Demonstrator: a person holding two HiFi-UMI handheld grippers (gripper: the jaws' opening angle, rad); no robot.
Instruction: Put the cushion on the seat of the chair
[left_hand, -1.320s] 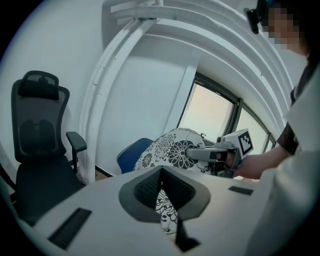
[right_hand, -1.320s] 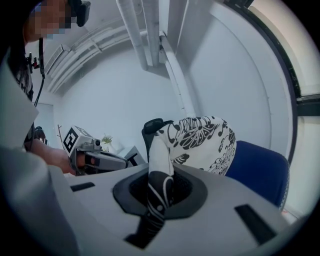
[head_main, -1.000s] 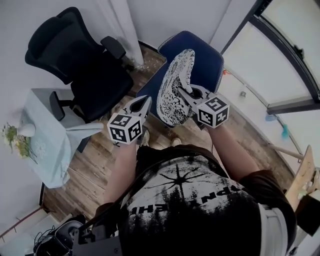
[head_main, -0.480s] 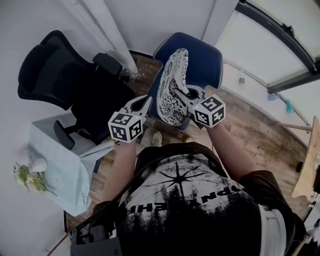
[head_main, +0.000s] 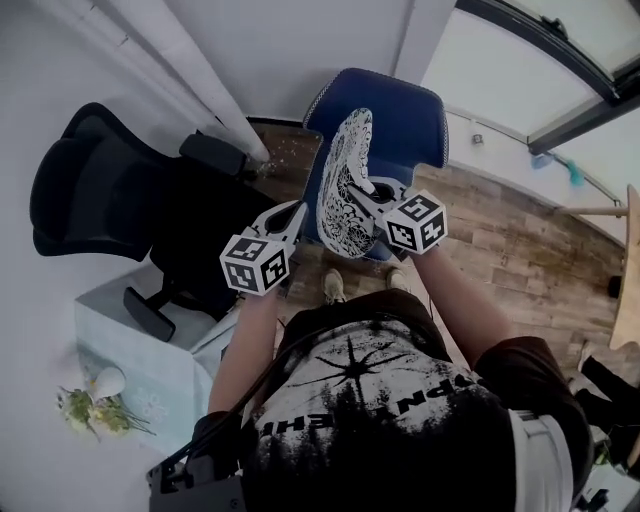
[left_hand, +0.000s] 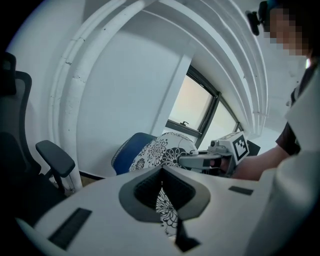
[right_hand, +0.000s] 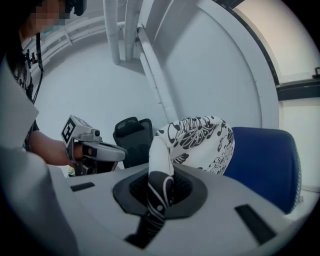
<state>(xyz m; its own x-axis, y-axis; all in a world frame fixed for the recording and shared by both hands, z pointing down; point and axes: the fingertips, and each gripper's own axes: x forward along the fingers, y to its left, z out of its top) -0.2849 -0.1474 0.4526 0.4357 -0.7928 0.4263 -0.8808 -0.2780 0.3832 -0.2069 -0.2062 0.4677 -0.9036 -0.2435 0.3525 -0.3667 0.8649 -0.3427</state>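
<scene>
Black-and-white floral fabric cushion (head_main: 345, 185) is held on edge over the blue upholstered chair (head_main: 400, 110). Left gripper (head_main: 298, 210) and right gripper (head_main: 362, 188) are both clamped tight on its near edge. Best approach: tip it flat, lower both sides evenly, centre it on the seat, release both together.

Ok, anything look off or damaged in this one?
Nothing damaged or spilled. The cushion stands on edge, pinched between the left gripper and right gripper, not yet laid on the blue chair.

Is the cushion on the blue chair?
No, the left gripper and right gripper hold the cushion up on edge, off the blue chair.
</scene>
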